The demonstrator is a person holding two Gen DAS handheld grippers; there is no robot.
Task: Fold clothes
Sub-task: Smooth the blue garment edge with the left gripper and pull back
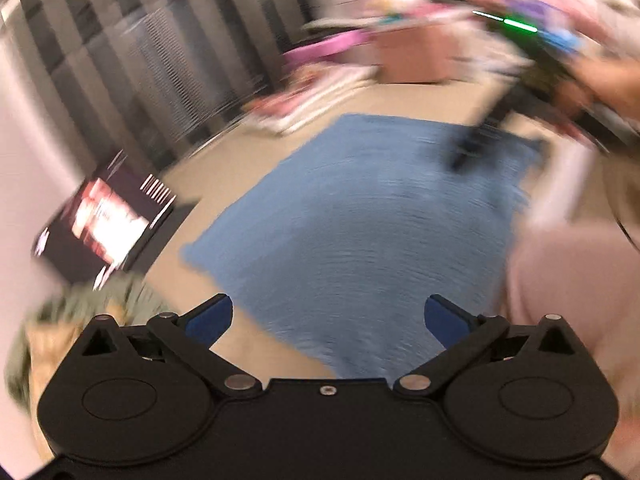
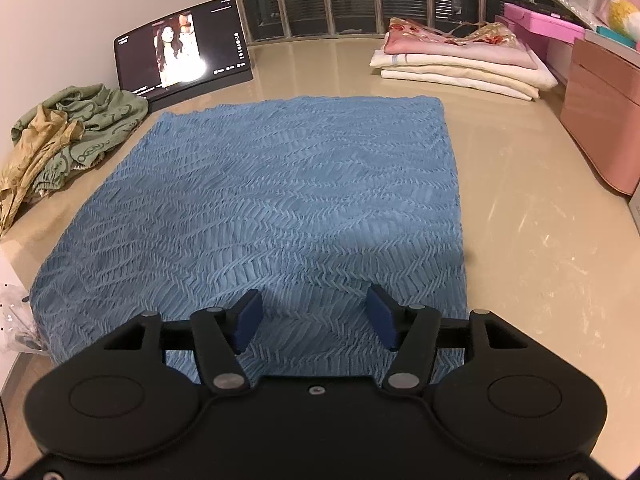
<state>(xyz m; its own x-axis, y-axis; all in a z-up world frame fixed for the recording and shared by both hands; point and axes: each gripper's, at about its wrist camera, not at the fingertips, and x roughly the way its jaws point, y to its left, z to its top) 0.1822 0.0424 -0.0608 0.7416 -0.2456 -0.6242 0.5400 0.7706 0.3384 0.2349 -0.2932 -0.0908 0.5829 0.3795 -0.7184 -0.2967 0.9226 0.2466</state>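
Note:
A blue textured cloth (image 2: 280, 196) lies flat on the beige floor as a folded rectangle. It also shows, blurred, in the left wrist view (image 1: 360, 220). My right gripper (image 2: 314, 318) is open and empty, low over the cloth's near edge. My left gripper (image 1: 328, 320) is open and empty above the cloth's near left corner. The right gripper (image 1: 464, 148) and the hand holding it appear blurred over the cloth's far right in the left wrist view.
A crumpled green and tan garment pile (image 2: 68, 132) lies left of the cloth. A lit tablet (image 2: 184, 48) leans on the wall. Folded bedding (image 2: 460, 60) is stacked at the back right. A pink cabinet (image 2: 604, 108) stands at the right.

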